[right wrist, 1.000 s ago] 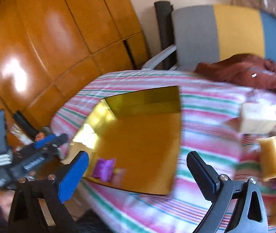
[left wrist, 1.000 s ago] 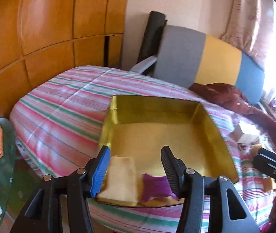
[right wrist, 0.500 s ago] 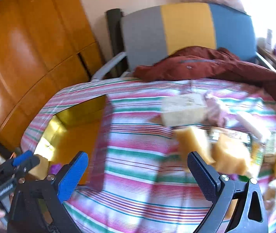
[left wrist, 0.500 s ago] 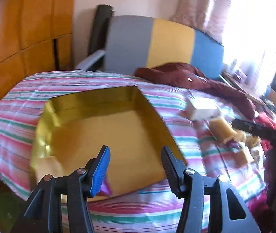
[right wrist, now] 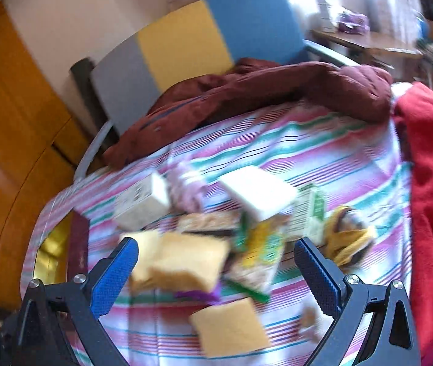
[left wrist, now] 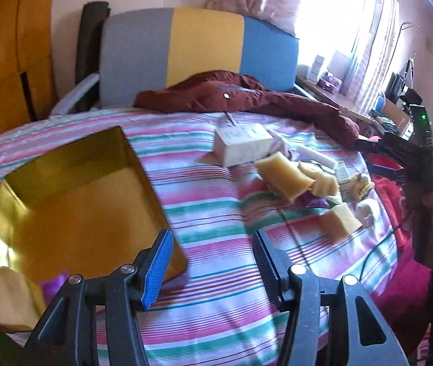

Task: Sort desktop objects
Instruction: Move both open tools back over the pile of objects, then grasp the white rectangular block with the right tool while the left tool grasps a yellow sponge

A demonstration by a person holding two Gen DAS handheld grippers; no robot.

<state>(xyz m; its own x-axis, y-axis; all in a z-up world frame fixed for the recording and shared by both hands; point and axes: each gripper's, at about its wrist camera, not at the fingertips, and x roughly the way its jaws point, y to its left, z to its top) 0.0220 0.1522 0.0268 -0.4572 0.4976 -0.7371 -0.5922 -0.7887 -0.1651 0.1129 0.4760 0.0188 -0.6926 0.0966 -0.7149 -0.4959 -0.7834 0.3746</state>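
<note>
A gold tray point(left wrist: 73, 164) sits on the striped cloth at the left, holding a pale yellow sponge point(left wrist: 12, 296) and a purple item point(left wrist: 53, 283) at its near corner. My left gripper point(left wrist: 213, 262) is open and empty over the cloth beside the tray's right edge. A pile of objects lies to the right: a white box point(left wrist: 242, 148), yellow sponges point(left wrist: 286, 177), packets. My right gripper point(right wrist: 216, 271) is open and empty, just above yellow sponges point(right wrist: 186, 262) and a green-yellow packet point(right wrist: 262, 253). The tray's corner point(right wrist: 48, 253) shows at left.
A dark red jacket point(left wrist: 247, 97) lies at the table's far edge before a grey, yellow and blue chair back point(left wrist: 201, 45). Red cloth point(right wrist: 430, 183) hangs at the right. Wooden panels point(left wrist: 3, 61) stand at left. A yellow-purple bundle point(right wrist: 347, 238) lies by the right finger.
Both grippers have swung right, away from the tray. The left now hovers past the tray's right edge; the right has come over the pile of sponges and packets. Both stay open.
</note>
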